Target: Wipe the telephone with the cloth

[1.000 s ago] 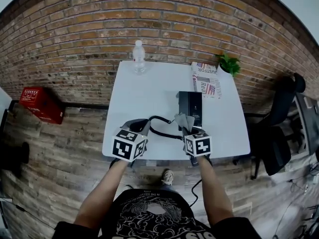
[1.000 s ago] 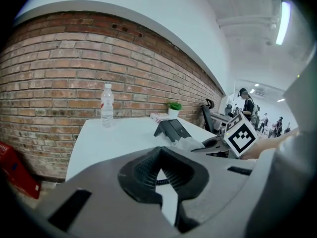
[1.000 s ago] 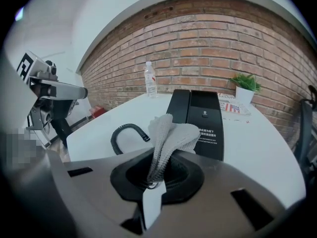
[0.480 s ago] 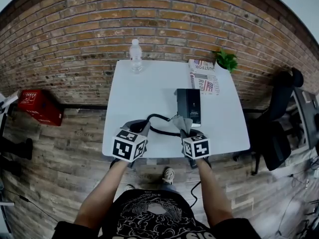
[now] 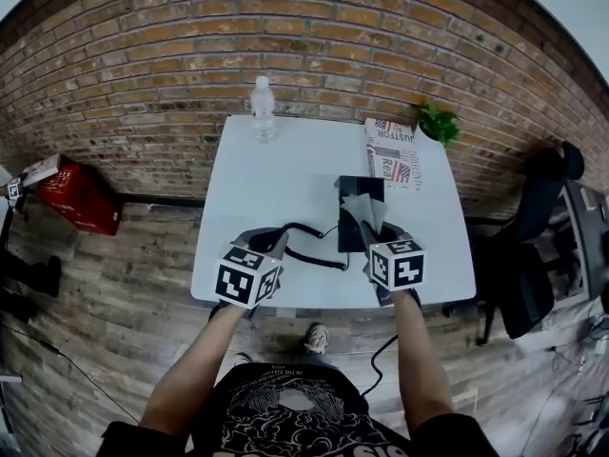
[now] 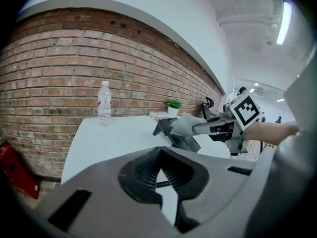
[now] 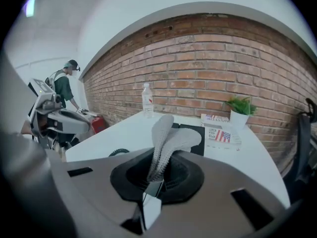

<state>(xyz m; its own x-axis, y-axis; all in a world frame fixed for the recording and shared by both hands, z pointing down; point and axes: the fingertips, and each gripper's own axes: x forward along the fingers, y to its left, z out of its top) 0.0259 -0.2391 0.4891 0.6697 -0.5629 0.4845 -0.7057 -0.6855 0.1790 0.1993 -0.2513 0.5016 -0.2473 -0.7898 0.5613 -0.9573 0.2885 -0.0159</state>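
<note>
The black telephone (image 5: 360, 190) lies on the white table (image 5: 285, 169), right of centre; its coiled cord (image 5: 314, 255) loops out to the left. My right gripper (image 5: 374, 228) is shut on a grey cloth (image 5: 364, 207), which hangs over the telephone's near half. In the right gripper view the cloth (image 7: 171, 138) sticks up from the jaws in front of the telephone (image 7: 197, 150). My left gripper (image 5: 270, 240) sits at the cord's left bend, jaws shut (image 6: 159, 152). A bit of coil (image 6: 158, 184) shows through the gap behind the tips; I cannot tell whether it is pinched.
A water bottle (image 5: 264, 109) stands at the table's far edge. A folded newspaper (image 5: 393, 152) and a small potted plant (image 5: 438, 122) are at the far right corner. A black chair (image 5: 533, 255) is right of the table, a red box (image 5: 81, 198) left. A person (image 7: 64, 88) stands far left.
My right gripper has carried the cloth away from the table's front edge, up and to the right, onto the telephone. The left gripper has stayed where it was.
</note>
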